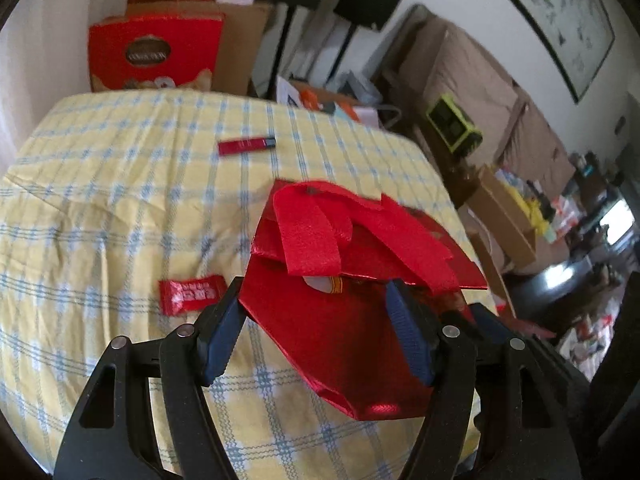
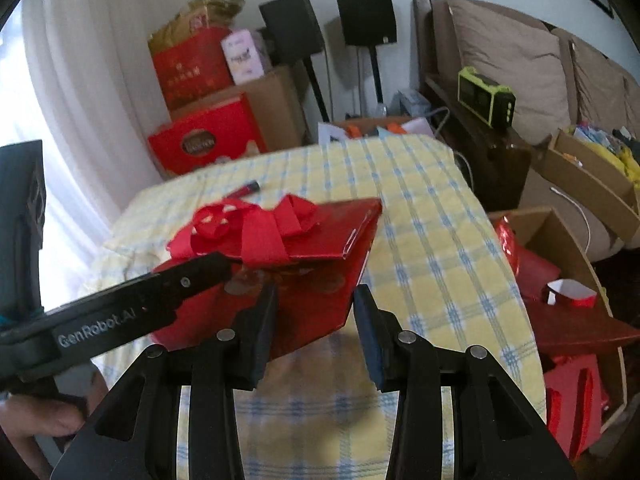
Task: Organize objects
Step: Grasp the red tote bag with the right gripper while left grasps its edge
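On the checked tablecloth [image 1: 120, 208], the red gift bag [image 1: 340, 340] is lying between the spread left gripper [image 1: 316, 324] fingers; the right gripper [image 2: 316, 320], also spread, is hovering just beside its corner.

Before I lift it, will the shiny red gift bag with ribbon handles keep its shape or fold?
The shiny red gift bag will probably fold: its foil-like walls already look creased and flattened. The red ribbon handles lie limp, so they should dangle. It seems light, and its glossy surface may slip between the jaws of the left gripper.
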Demonstrator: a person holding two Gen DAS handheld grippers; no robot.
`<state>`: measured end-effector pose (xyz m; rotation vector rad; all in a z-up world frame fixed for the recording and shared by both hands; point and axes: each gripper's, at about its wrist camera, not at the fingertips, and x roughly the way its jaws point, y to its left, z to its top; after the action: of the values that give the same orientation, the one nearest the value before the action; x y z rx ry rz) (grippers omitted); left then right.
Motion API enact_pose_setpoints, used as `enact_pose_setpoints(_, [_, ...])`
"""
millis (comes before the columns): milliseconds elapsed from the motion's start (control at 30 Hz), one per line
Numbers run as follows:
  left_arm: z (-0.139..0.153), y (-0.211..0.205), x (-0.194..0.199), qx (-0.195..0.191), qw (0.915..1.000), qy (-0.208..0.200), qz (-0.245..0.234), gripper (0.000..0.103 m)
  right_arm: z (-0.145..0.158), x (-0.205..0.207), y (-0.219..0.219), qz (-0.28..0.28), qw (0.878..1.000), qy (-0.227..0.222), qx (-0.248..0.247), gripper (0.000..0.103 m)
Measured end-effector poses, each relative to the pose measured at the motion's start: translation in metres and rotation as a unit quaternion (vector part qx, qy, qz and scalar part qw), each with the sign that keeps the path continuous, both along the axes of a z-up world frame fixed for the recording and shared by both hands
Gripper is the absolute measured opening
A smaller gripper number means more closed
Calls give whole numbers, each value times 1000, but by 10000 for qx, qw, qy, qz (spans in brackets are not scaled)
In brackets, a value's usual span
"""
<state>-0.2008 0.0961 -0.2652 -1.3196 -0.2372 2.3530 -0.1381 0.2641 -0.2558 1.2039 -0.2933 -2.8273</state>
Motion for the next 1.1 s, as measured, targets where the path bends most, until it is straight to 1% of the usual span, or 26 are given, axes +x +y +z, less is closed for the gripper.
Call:
enact_pose_setpoints(67, [-9,5,0,-151,9995,-207,-174,67,-8,-3,5,4,9998,-197,-37,42])
enact_pose_setpoints(133, [-16,6,0,-146,9988,-371,-280,67,-17,-6,10,0,9986,-484,-206,44])
enact_pose_setpoints(200, [-18,8,1,-139,9984,-408,-377,67,-24,-7,16,-85,9968,-671,-420,45])
enact_pose_setpoints(333, [-19,9,1,-123,9973,-525,-493,67,-26,-7,20,-75,9957,-796,-463,46])
enact_pose_setpoints(367, [-21,7,0,-98,9964,-617,-564,67,-26,-7,24,-73,9950,-817,-569,49])
enact_pose_setpoints(400, [-21,6,-1,-59,9960,-652,-609,67,-26,-6,30,-36,9934,-834,-785,51])
enact_pose_setpoints(467, [-21,-2,-5,154,9948,-778,-639,67,-26,-4,38,10,9897,-864,-1140,51])
enact_pose_setpoints(500, [-21,-7,-7,322,9937,-882,-620,67,-25,-2,44,0,9869,-848,-1375,51])
enact_pose_setpoints(567, [-22,-21,-13,847,9887,-1132,-508,67,-25,2,58,-63,9787,-735,-1918,51])
enact_pose_setpoints(633, [-25,-41,-21,1568,9792,-1263,-248,70,-25,5,70,-121,9685,-658,-2399,51])
enact_pose_setpoints(667, [-27,-51,-24,1759,9754,-1326,-83,70,-25,6,73,-152,9658,-647,-2507,51])
enact_pose_setpoints(700, [-30,-57,-26,1710,9759,-1353,21,70,-25,6,75,-175,9640,-654,-2573,51])
enact_pose_setpoints(733, [-32,-60,-28,1555,9785,-1355,73,69,-25,6,76,-190,9634,-675,-2589,50])
enact_pose_setpoints(800, [-32,-63,-28,1578,9789,-1297,13,69,-26,5,74,-192,9633,-692,-2588,49])
enact_pose_setpoints(867, [-32,-63,-27,1561,9794,-1279,46,69,-27,3,70,-99,9624,-666,-2630,40])
enact_pose_setpoints(900, [-32,-60,-26,1527,9805,-1238,11,68,-27,2,69,-75,9627,-656,-2623,40])
enact_pose_setpoints(1000, [-31,-50,-22,1437,9836,-1088,-112,68,-27,0,65,-133,9672,-605,-2464,35])
enact_pose_setpoints(1100, [-33,-42,-22,1511,9832,-1018,-95,64,-28,-2,66,-281,9718,-533,-2280,32])
